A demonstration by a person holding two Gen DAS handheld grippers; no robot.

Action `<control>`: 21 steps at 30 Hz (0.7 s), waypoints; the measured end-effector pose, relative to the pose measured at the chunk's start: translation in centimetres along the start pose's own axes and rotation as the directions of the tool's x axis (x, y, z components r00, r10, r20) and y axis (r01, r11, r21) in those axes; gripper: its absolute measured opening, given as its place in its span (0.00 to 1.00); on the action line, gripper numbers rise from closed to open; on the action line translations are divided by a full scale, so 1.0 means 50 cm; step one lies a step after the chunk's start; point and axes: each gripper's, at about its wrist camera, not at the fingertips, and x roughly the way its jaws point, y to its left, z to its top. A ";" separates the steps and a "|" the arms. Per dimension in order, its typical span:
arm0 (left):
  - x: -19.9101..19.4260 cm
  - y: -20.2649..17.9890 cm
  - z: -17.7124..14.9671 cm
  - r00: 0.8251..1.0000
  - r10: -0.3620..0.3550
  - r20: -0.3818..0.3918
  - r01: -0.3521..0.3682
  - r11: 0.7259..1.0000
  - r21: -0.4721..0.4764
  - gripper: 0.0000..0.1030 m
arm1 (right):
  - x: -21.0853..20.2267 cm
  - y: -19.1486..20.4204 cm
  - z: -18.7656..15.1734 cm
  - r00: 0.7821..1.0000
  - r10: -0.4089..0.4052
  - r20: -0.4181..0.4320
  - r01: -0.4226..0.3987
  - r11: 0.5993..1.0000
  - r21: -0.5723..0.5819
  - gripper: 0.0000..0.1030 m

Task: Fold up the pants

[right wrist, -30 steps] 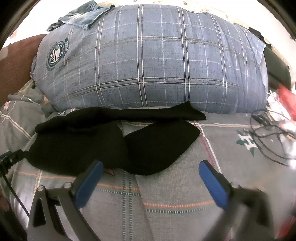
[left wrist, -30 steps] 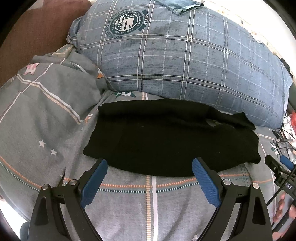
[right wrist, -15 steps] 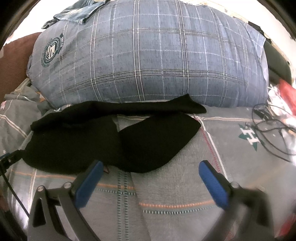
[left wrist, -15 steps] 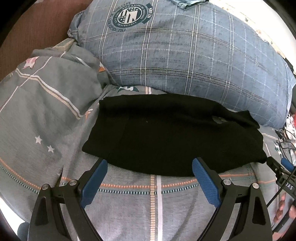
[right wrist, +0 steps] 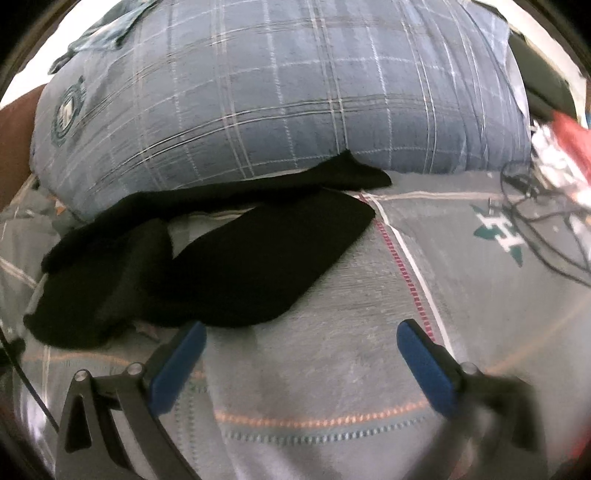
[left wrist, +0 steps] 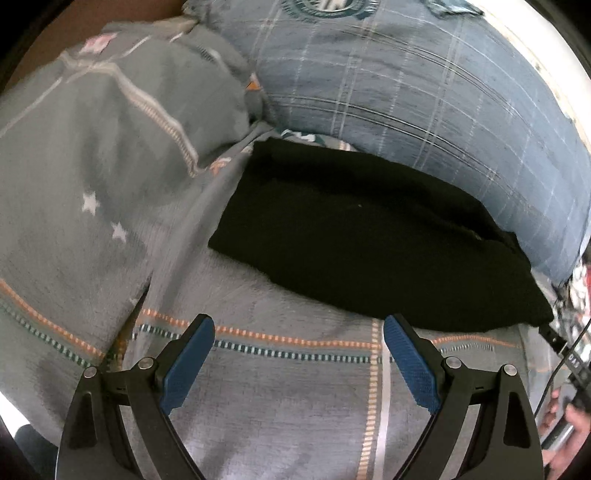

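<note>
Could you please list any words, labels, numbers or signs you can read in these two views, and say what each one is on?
"H": large white letter on a green emblem printed on the bedsheet, right wrist view.
Round crest on the plaid pillow: ring lettering too blurred to read.
Same crest at the top of the left wrist view: cut off, unreadable.
White marks on a black device at the right edge: too small to read.
Black pants: no text visible.

Plaid pillow [right wrist: 280, 96], grey bedsheet [left wrist: 295, 406], perhaps cables [right wrist: 546, 221].
</note>
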 end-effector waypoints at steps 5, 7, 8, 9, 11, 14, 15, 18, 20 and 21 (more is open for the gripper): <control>0.019 0.016 0.017 0.999 -0.036 0.000 0.036 0.998 -0.058 0.91 | 0.018 -0.029 0.017 0.999 0.031 -0.018 -0.030 0.997 0.073 1.00; 0.028 0.015 0.028 0.999 -0.046 0.008 0.047 0.997 -0.063 0.91 | 0.024 -0.035 0.021 0.999 0.046 -0.018 -0.044 0.995 0.095 1.00; 0.031 0.012 0.031 0.999 -0.049 0.010 0.050 0.997 -0.065 0.91 | 0.027 -0.039 0.023 0.999 0.052 -0.012 -0.051 0.993 0.103 1.00; 0.037 0.010 0.036 0.998 -0.054 0.011 0.055 0.996 -0.067 0.91 | 0.030 -0.043 0.027 0.998 0.062 -0.008 -0.061 0.991 0.116 1.00; 0.050 0.006 0.045 0.998 -0.064 0.010 0.065 0.995 -0.077 0.91 | 0.037 -0.051 0.034 0.997 0.071 -0.003 -0.070 0.989 0.133 1.00; 0.077 0.002 0.058 0.997 -0.079 -0.006 0.078 0.992 -0.100 0.91 | 0.058 -0.066 0.054 0.996 0.084 -0.004 -0.083 0.983 0.164 1.00; 0.088 0.001 0.062 0.997 -0.080 -0.013 0.078 0.991 -0.105 0.91 | 0.066 -0.072 0.060 0.996 0.090 -0.003 -0.088 0.981 0.173 0.99; 0.105 -0.007 0.073 0.998 -0.066 -0.007 0.065 0.993 -0.100 0.91 | 0.092 -0.082 0.082 0.996 0.091 -0.001 -0.090 0.978 0.188 0.99; 0.113 -0.012 0.079 0.998 -0.063 -0.011 0.061 0.993 -0.098 0.91 | 0.108 -0.086 0.098 0.997 0.082 0.003 -0.081 0.980 0.182 0.98; 0.120 -0.012 0.083 0.998 -0.060 -0.008 0.059 0.993 -0.101 0.91 | 0.118 -0.086 0.106 0.997 0.078 0.003 -0.078 0.981 0.177 0.96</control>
